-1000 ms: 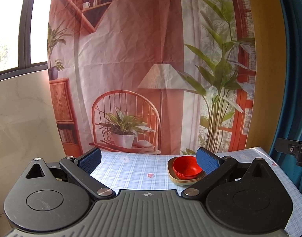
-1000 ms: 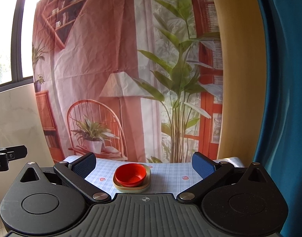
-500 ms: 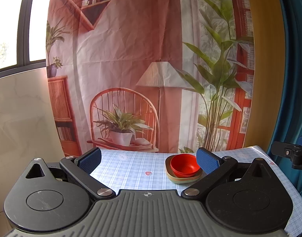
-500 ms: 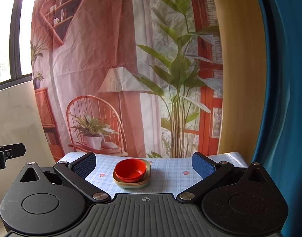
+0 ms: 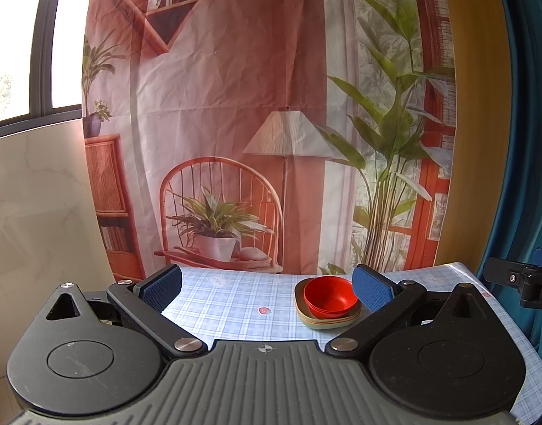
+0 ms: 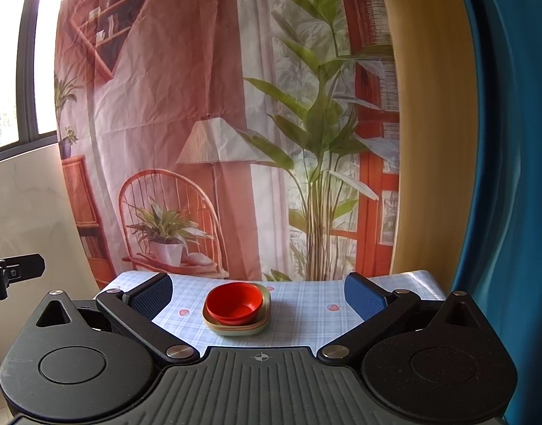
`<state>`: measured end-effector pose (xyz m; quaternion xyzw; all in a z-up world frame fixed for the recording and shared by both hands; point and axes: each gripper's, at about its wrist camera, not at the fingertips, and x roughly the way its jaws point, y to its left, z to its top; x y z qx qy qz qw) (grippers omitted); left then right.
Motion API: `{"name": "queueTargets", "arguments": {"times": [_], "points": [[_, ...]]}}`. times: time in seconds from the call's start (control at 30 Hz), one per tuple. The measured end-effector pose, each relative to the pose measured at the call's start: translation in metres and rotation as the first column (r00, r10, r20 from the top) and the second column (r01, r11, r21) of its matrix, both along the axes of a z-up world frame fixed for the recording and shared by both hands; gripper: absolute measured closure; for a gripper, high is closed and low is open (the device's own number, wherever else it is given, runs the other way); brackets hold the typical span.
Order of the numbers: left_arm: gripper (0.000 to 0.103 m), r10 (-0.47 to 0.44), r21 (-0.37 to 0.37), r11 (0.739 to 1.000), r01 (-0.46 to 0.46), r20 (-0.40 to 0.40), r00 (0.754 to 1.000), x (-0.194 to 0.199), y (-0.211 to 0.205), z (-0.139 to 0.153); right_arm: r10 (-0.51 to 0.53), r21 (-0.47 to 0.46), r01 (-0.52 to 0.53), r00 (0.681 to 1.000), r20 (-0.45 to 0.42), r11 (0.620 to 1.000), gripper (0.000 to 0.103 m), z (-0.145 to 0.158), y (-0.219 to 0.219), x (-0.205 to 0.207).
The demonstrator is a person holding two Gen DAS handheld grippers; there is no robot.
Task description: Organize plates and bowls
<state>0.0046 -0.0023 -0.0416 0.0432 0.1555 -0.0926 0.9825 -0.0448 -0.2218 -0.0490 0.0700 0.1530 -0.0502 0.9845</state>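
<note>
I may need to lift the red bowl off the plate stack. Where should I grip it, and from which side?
Likely best: pinch the red bowl by its near rim, one finger inside and one outside, coming from above and the front with the right gripper. It sits upright, nested in the plates, so its lower wall is hidden.

Matt red bowls (image 6: 234, 302), seemingly plastic, nest on smooth pale plates (image 6: 251, 327) atop a glossy checked tablecloth (image 6: 303, 310). At twelve o'clock hangs a creased printed cloth backdrop (image 6: 200, 88); at three, a blue fabric curtain (image 6: 512, 141).
</note>
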Motion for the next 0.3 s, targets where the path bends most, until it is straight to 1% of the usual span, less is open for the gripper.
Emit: {"name": "queueTargets", "arguments": {"times": [0.3], "points": [[0.0, -0.005, 0.001, 1.0, 0.005, 0.001, 1.0, -0.0013, -0.0016, -0.0005, 0.001, 0.002, -0.001, 1.0, -0.003, 1.0, 0.0, -0.0042, 0.001, 0.001]]}}
